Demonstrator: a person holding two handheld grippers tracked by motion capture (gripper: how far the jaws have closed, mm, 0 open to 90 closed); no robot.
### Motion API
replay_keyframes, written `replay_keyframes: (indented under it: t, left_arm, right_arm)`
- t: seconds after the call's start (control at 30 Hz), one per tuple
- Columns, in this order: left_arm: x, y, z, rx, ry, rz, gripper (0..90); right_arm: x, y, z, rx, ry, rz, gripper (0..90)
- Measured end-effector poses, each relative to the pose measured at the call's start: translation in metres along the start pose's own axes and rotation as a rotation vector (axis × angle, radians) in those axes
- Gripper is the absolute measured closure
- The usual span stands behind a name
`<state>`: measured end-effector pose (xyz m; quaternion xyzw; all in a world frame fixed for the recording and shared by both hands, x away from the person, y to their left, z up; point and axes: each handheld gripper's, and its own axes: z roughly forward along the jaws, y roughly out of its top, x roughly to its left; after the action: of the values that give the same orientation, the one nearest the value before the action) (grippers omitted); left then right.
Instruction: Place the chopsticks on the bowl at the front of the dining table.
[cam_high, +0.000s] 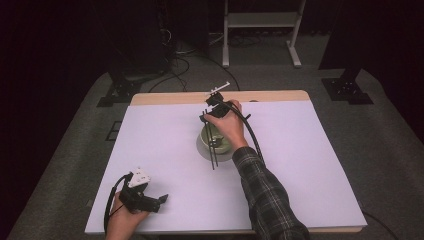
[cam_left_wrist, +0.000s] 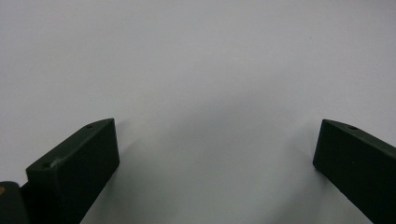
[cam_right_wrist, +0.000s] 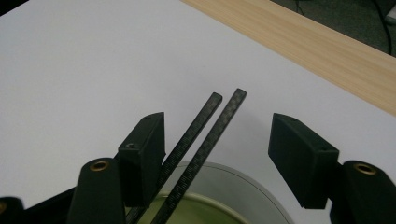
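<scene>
A pale bowl (cam_high: 223, 146) with a green inside sits mid-table, and a pair of black chopsticks (cam_high: 214, 152) lies across it, pointing away from the person. My right gripper (cam_high: 207, 116) hovers over the bowl's far rim and is open. In the right gripper view the chopsticks (cam_right_wrist: 210, 126) run between the jaws, close against the left jaw and well apart from the right one, above the bowl's rim (cam_right_wrist: 243, 186). My right gripper (cam_right_wrist: 217, 140) presses nothing. My left gripper (cam_high: 159, 201) rests at the table's near left, open over bare white surface (cam_left_wrist: 217, 154).
A white sheet (cam_high: 300, 165) covers the table, with a wooden strip (cam_high: 165, 98) along the far edge, also seen as a wooden strip (cam_right_wrist: 327, 51) in the right gripper view. Beyond it are dark stands, cables and a white frame (cam_high: 260, 20) on the floor.
</scene>
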<state>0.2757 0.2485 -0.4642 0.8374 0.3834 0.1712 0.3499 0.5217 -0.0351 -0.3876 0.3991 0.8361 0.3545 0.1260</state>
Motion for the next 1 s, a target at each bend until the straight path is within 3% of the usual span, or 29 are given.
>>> replay_keyframes:
  t: [0.33, 0.6, 0.8, 1.0]
  left_arm:
    - [0.0, 0.0, 0.0, 0.002, 0.001, 0.001, 0.0]
    - [0.0, 0.0, 0.0, 0.0, 0.001, 0.001, 0.0]
    - [0.0, 0.0, 0.0, 0.003, 0.0, 0.001, 0.0]
    - [0.0, 0.0, 0.0, 0.0, 0.001, 0.001, 0.0]
  right_arm:
    - [-0.01, -0.002, -0.006, 0.01, -0.016, 0.006, 35.4]
    - [-0.006, -0.005, -0.024, -0.038, 0.012, -0.008, 38.0]
    - [0.002, -0.018, -0.048, -0.068, 0.045, -0.029, 54.7]
    - [0.008, -0.034, -0.063, -0.044, 0.077, -0.061, 81.4]
